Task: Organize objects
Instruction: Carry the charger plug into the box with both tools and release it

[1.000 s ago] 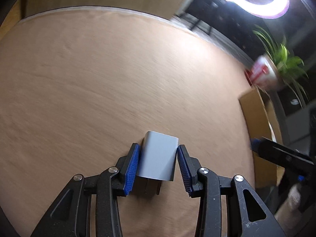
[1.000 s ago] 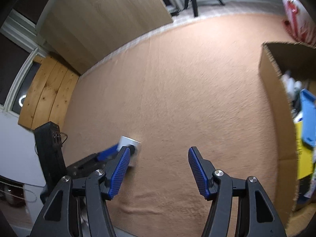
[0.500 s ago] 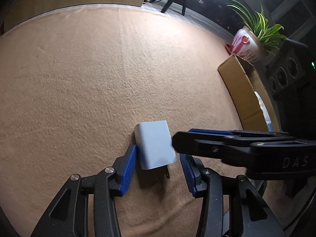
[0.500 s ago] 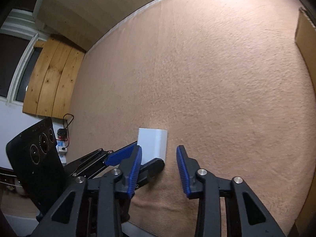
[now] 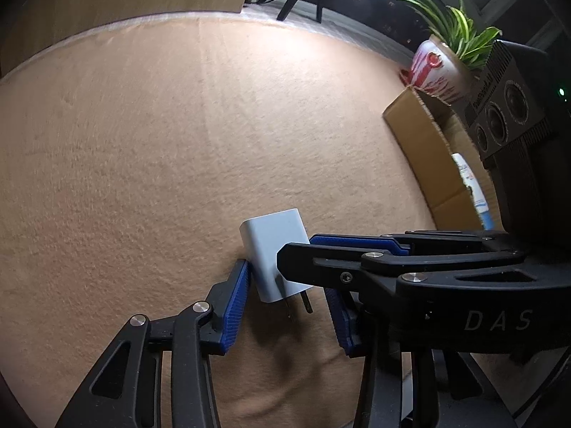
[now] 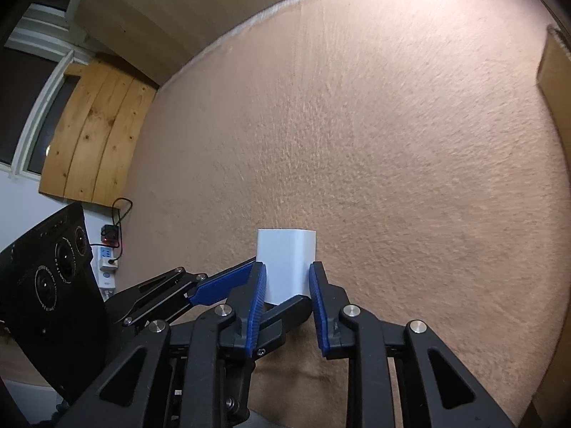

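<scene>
A white plug-in charger (image 5: 273, 246) with two metal prongs hangs just above the tan carpet (image 5: 160, 149). My left gripper (image 5: 285, 285) is shut on it across its width. The left pad lies on its edge, and the other pad is partly hidden behind the right gripper's finger. My right gripper (image 5: 298, 249) reaches in from the right. In the right wrist view its jaws are closing, and both blue pads of the right gripper (image 6: 287, 271) touch the charger (image 6: 285, 253) on its thin sides. One of the left gripper's fingers (image 6: 221, 285) crosses below.
An open cardboard box (image 5: 421, 157) with items in it stands at the carpet's right edge, with a potted plant (image 5: 439, 67) behind it. Off the carpet's left side are wooden boards (image 6: 92, 135) and a power strip (image 6: 107, 264).
My right gripper came in from the side and narrowed its jaws onto the charger. The left gripper kept hold, and the charger now sits tilted in it.
</scene>
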